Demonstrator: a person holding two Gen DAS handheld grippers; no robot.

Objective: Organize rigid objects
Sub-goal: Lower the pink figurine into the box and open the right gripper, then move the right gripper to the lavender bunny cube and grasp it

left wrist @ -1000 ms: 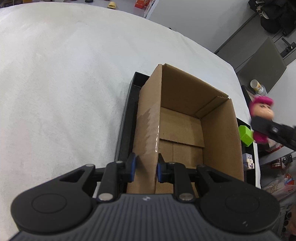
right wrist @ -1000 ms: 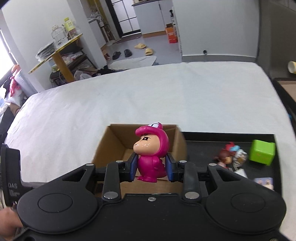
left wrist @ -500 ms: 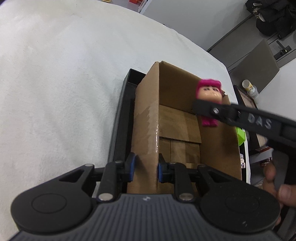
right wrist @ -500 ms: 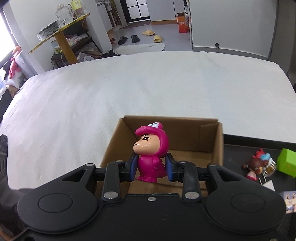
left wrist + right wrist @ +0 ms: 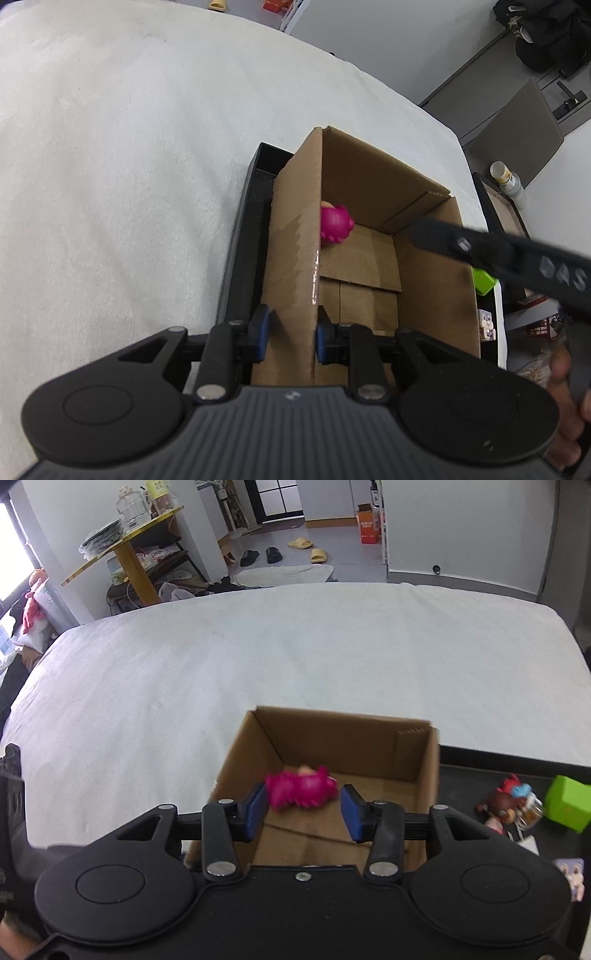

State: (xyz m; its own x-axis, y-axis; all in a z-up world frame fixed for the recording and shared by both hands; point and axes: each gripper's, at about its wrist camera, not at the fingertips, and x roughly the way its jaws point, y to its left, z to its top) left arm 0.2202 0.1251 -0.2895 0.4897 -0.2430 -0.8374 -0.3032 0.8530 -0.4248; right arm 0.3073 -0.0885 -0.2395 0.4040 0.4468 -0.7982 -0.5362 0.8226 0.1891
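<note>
An open cardboard box [image 5: 369, 206] [image 5: 347, 738] stands in a black tray [image 5: 243, 251] on the white-covered table. My left gripper [image 5: 290, 334] is shut on the box's near left wall. Over the box my right gripper [image 5: 303, 808] has its jaws opening, and the pads do not touch the toy. The pink dinosaur-suit figure [image 5: 301, 784] [image 5: 334, 223] is blurred and tipped on its side, inside the box below the right gripper, near the far left corner.
To the right of the box the tray [image 5: 480, 771] holds a green cube [image 5: 567, 806] [image 5: 484, 280], a small red-haired figurine [image 5: 508, 805] and small picture blocks [image 5: 570, 875]. A person's hand [image 5: 565, 406] grips the right tool. The white table [image 5: 258, 664] stretches far and left.
The right gripper has let go of the pink figure, which has tipped over and dropped into the box. The right gripper shifted a little over the box. The left gripper kept its grip.
</note>
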